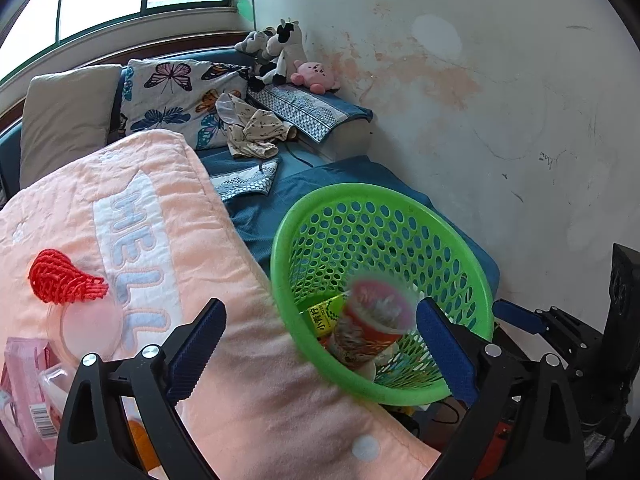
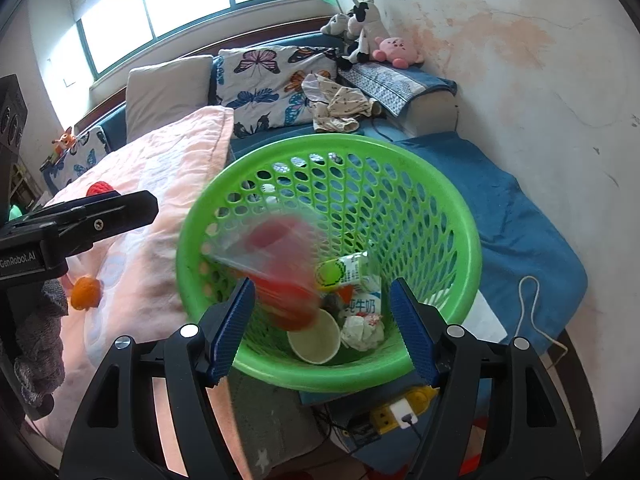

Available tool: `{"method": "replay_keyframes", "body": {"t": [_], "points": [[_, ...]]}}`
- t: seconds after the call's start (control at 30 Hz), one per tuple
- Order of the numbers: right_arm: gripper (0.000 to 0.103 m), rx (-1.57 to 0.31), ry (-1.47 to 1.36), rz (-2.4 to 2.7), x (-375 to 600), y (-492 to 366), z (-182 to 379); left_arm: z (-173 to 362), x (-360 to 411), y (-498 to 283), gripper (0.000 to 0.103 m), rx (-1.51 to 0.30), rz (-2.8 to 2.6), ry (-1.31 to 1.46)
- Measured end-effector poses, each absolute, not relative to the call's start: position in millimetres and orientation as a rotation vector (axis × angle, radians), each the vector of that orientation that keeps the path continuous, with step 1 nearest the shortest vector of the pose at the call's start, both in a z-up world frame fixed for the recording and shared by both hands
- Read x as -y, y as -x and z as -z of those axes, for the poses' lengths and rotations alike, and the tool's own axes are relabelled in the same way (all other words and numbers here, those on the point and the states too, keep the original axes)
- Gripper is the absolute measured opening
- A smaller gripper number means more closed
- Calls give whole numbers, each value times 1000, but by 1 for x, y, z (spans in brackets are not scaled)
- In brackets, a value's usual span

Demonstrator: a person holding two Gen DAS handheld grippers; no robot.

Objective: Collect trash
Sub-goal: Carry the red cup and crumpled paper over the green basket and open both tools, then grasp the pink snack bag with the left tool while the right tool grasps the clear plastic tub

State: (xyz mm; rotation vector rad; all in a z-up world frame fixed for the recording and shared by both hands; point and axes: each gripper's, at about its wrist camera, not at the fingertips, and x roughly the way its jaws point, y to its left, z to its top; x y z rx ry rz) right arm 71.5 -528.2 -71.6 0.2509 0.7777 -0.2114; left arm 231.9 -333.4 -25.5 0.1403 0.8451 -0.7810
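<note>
Blurred red, a cup [image 2: 288,276] falls free between the wide-apart jaws of the right hand-held gripper [image 2: 322,328] into the green basket [image 2: 452,216] just ahead: the drop step. The left hand-held gripper [image 1: 320,356] is spread, empty. Next it should likely fetch the red net [image 1: 60,278] lying ahead to its left on the pink blanket [image 1: 248,380]. Only the right view shows the white cup [image 2: 316,340] and crumpled paper [image 2: 364,332] inside.

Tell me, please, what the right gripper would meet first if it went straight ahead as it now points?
Most likely the blurred red cup, which is loose between the open right gripper and the green basket. Behind it lies the trash in the basket. Depth is hard to judge.
</note>
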Motion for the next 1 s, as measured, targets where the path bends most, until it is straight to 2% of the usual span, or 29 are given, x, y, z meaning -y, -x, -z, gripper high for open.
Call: {"method": "replay_keyframes", "body": {"t": [0.3,0.7,1.0], "points": [[75,-753,-225,162,497,-71,59,8,280,-224,93,-799,717,-108],[82,-737,-201,55,439,-82,48,-9,172,-216,93,-728,536,-93],[82,-753,-170,-33,394,-102,47,7,90,-236,93,-765,400,-17]]}}
